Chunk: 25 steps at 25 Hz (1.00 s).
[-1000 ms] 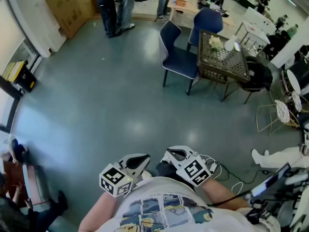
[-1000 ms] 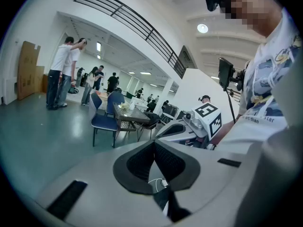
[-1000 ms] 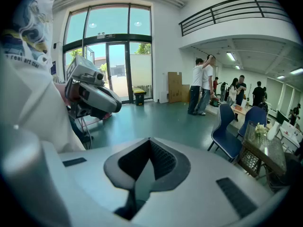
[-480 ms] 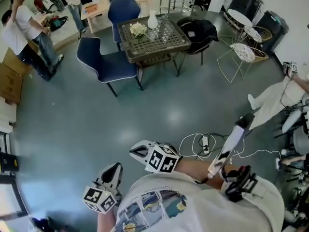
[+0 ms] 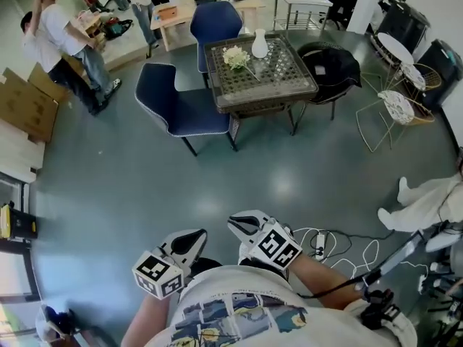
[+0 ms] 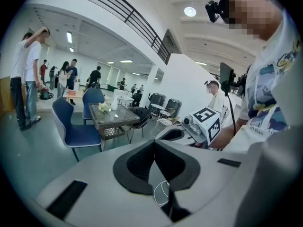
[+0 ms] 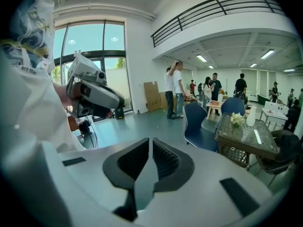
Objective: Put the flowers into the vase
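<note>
White flowers (image 5: pixel 236 56) sit beside the vase (image 5: pixel 260 44) on the lattice surface (image 5: pixel 289 78), well apart from the left gripper (image 5: pixel 189 241) and right gripper (image 5: pixel 243 225), whose jaws are both closed on nothing. Floor cables (image 5: pixel 340 246) could trip the person, and the blue chair (image 5: pixel 181 110) crowds the approach. A second ago that surface stood upper right; now it's centred.

The flowers (image 5: pixel 236 56), a small bunch of white blooms on green stems, lie flat on the lattice-topped table (image 5: pixel 289 85). The vase (image 5: pixel 260 45), white and narrow-necked, stands upright just beside them, towards the table's far edge.
</note>
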{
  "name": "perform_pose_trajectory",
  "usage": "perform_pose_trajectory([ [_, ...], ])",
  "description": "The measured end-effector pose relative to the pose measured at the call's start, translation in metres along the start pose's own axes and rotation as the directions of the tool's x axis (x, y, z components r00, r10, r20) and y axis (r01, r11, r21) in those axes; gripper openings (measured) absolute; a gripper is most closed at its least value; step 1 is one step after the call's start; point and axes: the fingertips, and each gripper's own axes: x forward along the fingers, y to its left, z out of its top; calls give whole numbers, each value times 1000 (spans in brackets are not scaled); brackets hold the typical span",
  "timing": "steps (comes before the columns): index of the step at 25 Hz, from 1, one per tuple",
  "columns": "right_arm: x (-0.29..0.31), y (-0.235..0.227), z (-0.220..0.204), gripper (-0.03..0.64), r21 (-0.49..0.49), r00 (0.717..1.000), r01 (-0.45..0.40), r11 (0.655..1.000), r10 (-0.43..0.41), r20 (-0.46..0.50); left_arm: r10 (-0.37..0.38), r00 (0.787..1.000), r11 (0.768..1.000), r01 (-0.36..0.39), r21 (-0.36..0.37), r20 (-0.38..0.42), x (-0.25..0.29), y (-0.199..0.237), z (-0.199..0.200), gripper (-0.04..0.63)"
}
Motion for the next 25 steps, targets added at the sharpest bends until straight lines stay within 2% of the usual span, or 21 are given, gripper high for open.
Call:
perform_pose_trajectory([
  [6,-21,-57,-4,14,70,992,126,990,-125,-16,-101,994,994,103,45,-26,54,12,41,11],
  [10,-11,-107,-8,14,124,976,216,968,-212,-41,-207,978,976,209,67,-28,96,45,65,11],
  [15,21,-178,2,42,169,947,314,934,-296,-123,-322,946,944,323,69,-22,137,106,107,11],
  [19,58,-236,35,71,177,925,370,912,-342,-166,-389,920,918,392,63,-43,155,163,149,11],
  [22,85,-284,61,72,172,904,414,894,-382,-195,-419,907,904,422,76,-47,158,206,182,11],
  [25,112,-330,82,72,167,888,445,880,-409,-211,-426,903,898,430,91,-62,163,254,199,11],
])
